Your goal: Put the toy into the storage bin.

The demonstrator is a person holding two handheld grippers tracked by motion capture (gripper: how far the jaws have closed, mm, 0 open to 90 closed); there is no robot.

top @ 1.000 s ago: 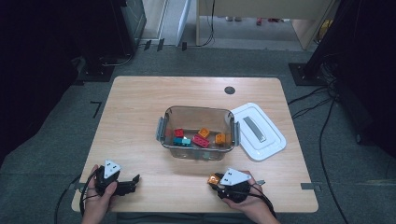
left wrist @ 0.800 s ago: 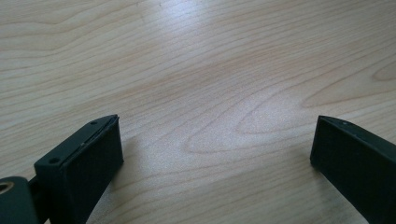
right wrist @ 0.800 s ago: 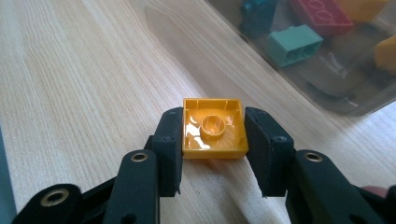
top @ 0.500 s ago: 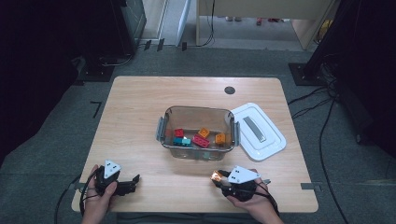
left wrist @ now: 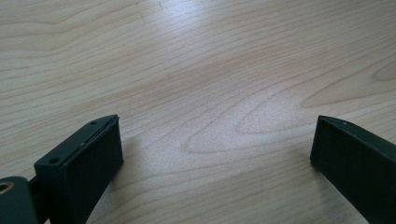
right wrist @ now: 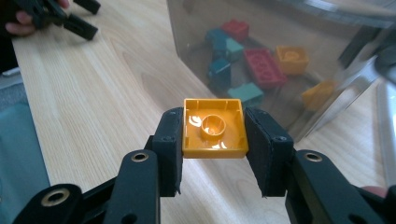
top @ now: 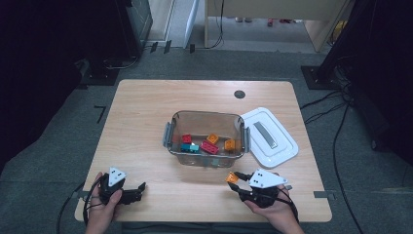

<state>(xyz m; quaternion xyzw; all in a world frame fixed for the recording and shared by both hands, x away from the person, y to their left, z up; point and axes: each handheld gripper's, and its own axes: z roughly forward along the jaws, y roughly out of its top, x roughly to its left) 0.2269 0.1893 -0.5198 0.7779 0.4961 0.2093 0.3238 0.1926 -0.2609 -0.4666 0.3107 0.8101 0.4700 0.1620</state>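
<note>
Orange building brick [right wrist: 215,128], square, hollow underside with its central tube facing the camera: clamped between the fingers [right wrist: 169,149] of the right gripper [top: 237,181], pads pressing on two opposite side walls. That grip across flat faces probably keeps it square and stops it swivelling. Held clear of the worktop [top: 146,112], just in front of the near wall of the clear tub [top: 207,119], which suits a lift over the rim.

Clear tub, rectangular, side latches open, near the middle of the worktop. Contents: loose bricks in red [top: 209,148], teal [top: 189,147] and orange [top: 229,144], lying flat on the bottom.

White lid [top: 269,136], lying top up on the worktop, touching or just beside the tub's right side; likely parked there to leave the mouth free for filling.

Left gripper [top: 139,189], at the near left corner, well apart from the tub. Fingers [left wrist: 84,158] spread wide with nothing between them, bare wood grain below; it appears idle, kept out of the working hand's path.
</note>
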